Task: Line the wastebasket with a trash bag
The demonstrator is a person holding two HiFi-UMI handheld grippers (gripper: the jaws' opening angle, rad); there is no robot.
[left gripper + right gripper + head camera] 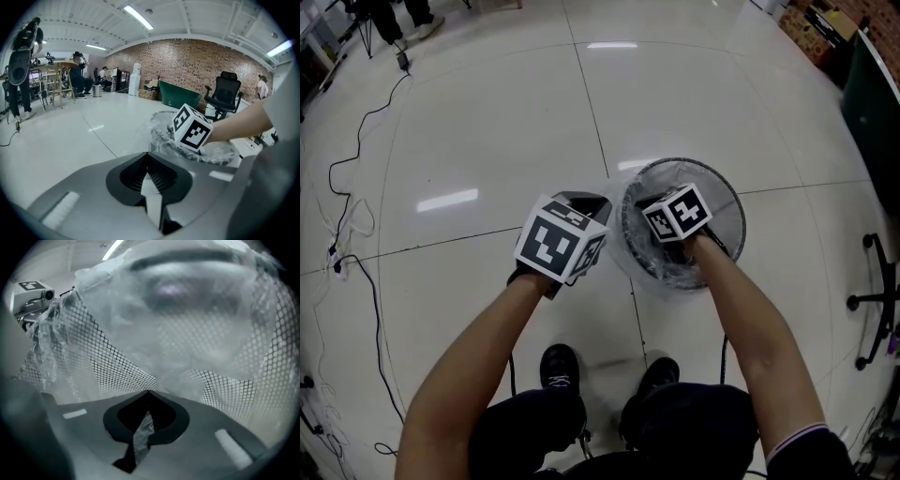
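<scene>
A black mesh wastebasket point(727, 192) stands on the pale floor with a clear trash bag point(675, 277) inside it. My right gripper point(673, 230) reaches down into the basket, its marker cube over the opening. In the right gripper view its jaws point(148, 392) are shut on a crumpled strip of the bag, with mesh point(117, 366) and film point(187, 324) all around. My left gripper point(598, 200) hangs just outside the basket's left rim. Its jaws point(149, 153) are shut, and bag film point(143, 133) stretches from the rim point(161, 136) down to their tips.
Black cables point(356, 187) trail over the floor at the left. An office chair's base point(877, 309) stands at the right. My shoes point(558, 370) are just behind the basket. Farther off are a green bin point(180, 93), an office chair point(225, 96) and people at desks point(77, 75).
</scene>
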